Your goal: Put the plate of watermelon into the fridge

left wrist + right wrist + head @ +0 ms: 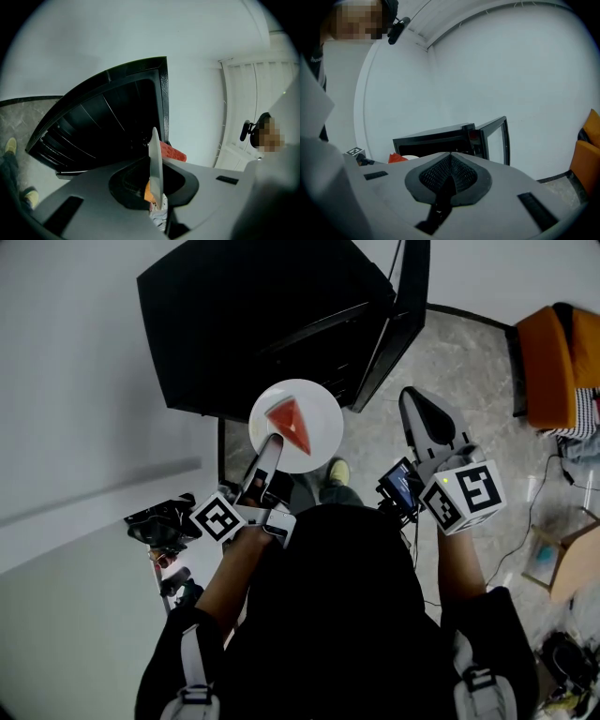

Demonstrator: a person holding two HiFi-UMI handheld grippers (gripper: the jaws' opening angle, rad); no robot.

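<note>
The left gripper (270,448) is shut tight on the near edge of a white plate (321,409). A red slice of watermelon (291,425) lies on the plate. The plate is up in the air, just in front of the black fridge (253,315) and not yet inside it. The fridge door (401,324) stands open on the right. The right gripper (414,404) is to the right of the plate, near the door. Its jaws are closed together with nothing in them. An orange chair (555,357) stands far off on the right.
</note>
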